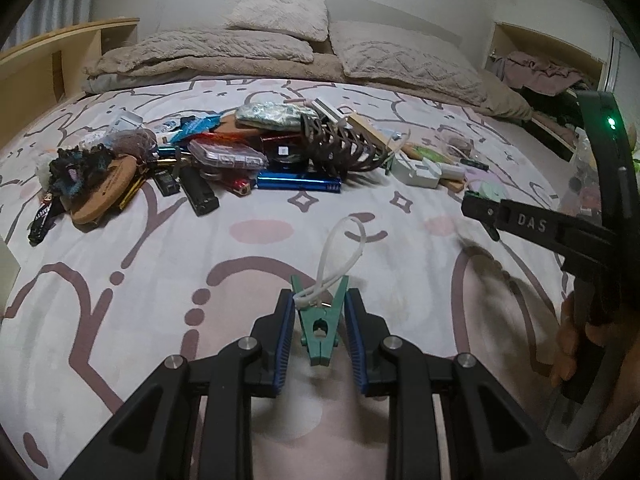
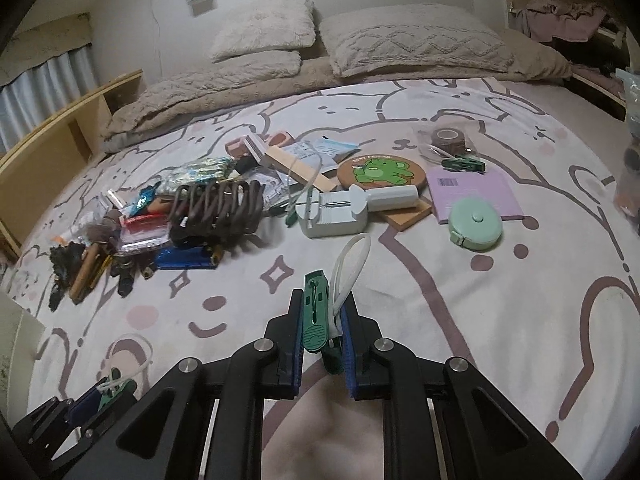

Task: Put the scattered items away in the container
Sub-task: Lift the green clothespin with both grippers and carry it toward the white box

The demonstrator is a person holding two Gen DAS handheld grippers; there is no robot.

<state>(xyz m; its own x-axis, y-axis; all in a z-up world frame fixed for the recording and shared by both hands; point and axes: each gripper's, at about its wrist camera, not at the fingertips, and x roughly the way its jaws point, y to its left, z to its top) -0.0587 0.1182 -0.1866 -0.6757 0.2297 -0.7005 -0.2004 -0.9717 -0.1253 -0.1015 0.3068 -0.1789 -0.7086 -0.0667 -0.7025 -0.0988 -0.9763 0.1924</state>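
Both views are taken from low over the bed [image 1: 160,248], each looking forward along its own tool toward the pillows [image 1: 280,12] and the wall. The left tool [image 1: 320,328] fills the near foreground of the left wrist view, the right tool [image 2: 322,328] that of the right wrist view. The pile of scattered items [image 1: 224,156] is shared by both, seen at middle distance, as are the pillows.

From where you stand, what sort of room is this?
Most likely a bedroom. The clutter lies on a bed with a cartoon-print sheet, beige pillows and a folded blanket sit at its head, and a wooden shelf runs alongside it.
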